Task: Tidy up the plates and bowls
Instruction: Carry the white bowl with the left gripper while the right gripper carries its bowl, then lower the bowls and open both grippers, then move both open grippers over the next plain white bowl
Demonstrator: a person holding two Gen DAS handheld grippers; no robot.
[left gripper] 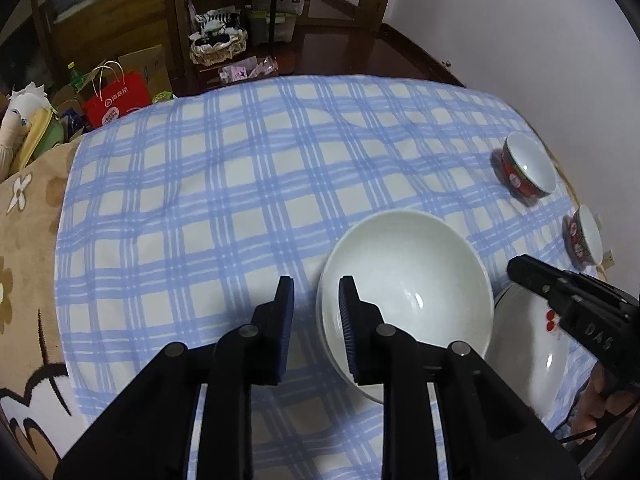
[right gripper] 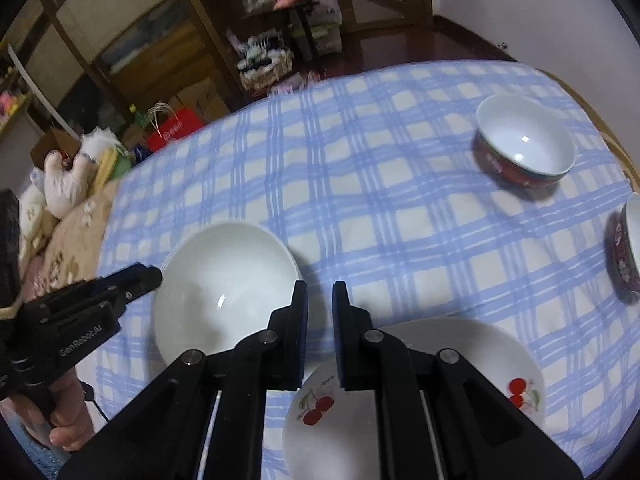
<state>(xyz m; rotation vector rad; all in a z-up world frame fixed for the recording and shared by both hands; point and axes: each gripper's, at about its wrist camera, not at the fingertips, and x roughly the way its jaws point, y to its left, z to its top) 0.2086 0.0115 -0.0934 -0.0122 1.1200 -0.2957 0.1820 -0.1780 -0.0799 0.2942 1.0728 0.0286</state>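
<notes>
My left claw (left gripper: 316, 284) hangs with its jaws slightly apart and empty, straddling the near rim of the white bowl (left gripper: 408, 280) on the checked tabletop (left gripper: 240, 184). My right claw (right gripper: 320, 288) is nearly closed on nothing, above the cherry plate (right gripper: 472, 360). 2 red bowls (right gripper: 524, 140) sit well beyond.

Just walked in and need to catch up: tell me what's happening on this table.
A person is sorting dishes on a blue checked cloth, one claw in each hand. The left claw hangs over the white bowl's near rim, jaws apart and not pressing it. The right claw hovers nearly shut and empty above the cherry plate. Two red bowls sit apart at the far right, not stacked yet.
</notes>
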